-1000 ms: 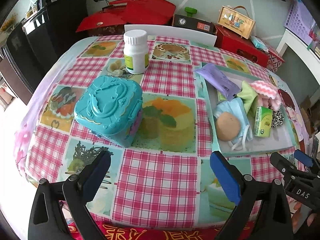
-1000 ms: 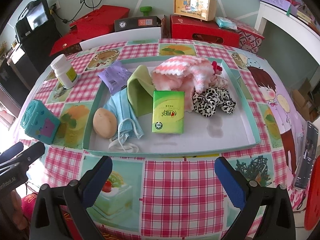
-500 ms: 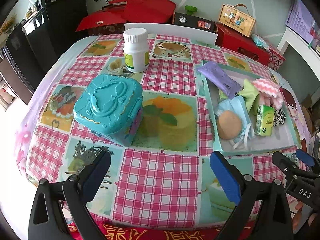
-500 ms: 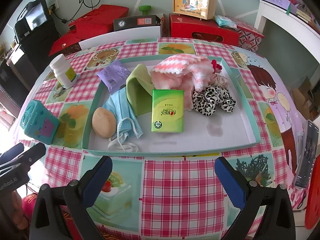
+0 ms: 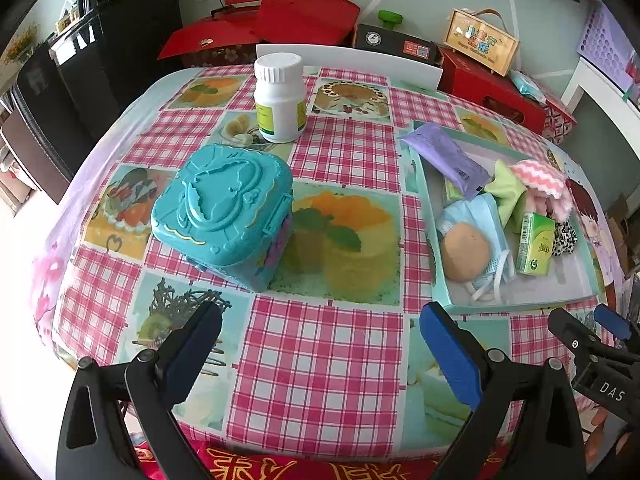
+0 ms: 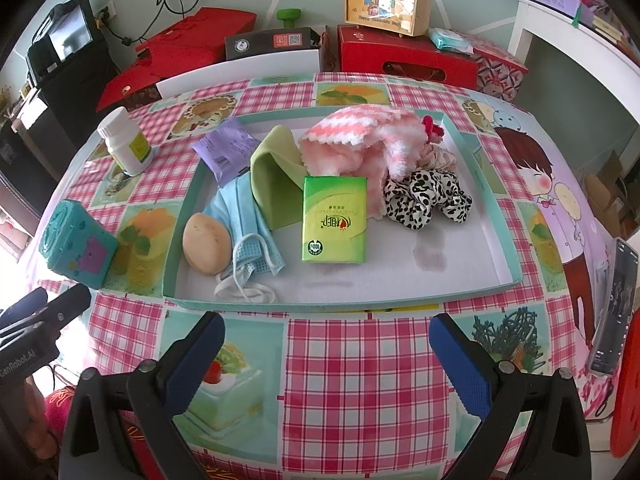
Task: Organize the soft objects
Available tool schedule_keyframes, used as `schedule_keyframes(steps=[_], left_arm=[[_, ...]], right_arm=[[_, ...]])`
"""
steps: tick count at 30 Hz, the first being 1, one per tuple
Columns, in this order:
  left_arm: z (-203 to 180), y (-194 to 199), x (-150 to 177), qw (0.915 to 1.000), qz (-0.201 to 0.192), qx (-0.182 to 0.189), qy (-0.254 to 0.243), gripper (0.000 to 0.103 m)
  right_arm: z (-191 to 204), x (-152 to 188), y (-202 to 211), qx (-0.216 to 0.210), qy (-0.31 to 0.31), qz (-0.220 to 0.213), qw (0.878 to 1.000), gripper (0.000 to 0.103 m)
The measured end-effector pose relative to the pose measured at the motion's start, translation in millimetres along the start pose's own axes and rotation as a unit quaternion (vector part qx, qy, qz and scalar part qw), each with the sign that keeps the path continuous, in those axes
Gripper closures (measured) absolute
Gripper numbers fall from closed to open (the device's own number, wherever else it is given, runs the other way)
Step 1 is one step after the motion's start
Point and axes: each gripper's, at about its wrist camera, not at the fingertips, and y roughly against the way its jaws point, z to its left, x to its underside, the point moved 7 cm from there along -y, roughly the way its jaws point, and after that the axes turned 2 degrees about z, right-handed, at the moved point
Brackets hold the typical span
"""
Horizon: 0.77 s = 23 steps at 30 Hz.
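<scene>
A shallow teal-rimmed tray holds soft items: a pink-and-white knitted cloth, a green cloth, a blue face mask, a leopard-print scrunchie, a green tissue pack, a purple packet and a tan potato-like lump. My right gripper stands open in front of the tray's near edge, holding nothing. Open as well, my left gripper hovers over the tablecloth near the front edge, just short of a teal heart-embossed box.
A white pill bottle stands behind the teal box. A phone lies at the table's right edge. Red boxes, a wooden-framed case and a white board crowd the floor behind the table.
Both grippers have drifted slightly; the left wrist view has shifted a little, so the teal box and tray sit a bit further right and lower. Both stay open and empty.
</scene>
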Motion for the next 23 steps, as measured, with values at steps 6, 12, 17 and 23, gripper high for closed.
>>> schedule_keyframes(steps=[6,12,17,23], left_arm=[[-2.0,1.9,-0.7,1.0,-0.006,-0.003,-0.005,0.004],[-2.5,3.6,-0.6,0.9999,-0.01,-0.004,-0.008,0.004],[-6.0,5.4,-0.3,0.9996,-0.016,-0.013,-0.018,0.004],[-4.6,8.3,-2.0,0.9994,-0.026,-0.016,-0.018,0.004]], right_arm=[[0.9,0.5,-1.7,0.008,0.004,0.005,1.0,0.0],[9.2,-0.3,-1.7,0.02,0.028,0.005,0.999,0.0],[15.0,-0.7,2.2,0.034,0.045,-0.004,0.998,0.0],[14.0,-0.9,1.2,0.027,0.042,-0.001,0.999,0.0]])
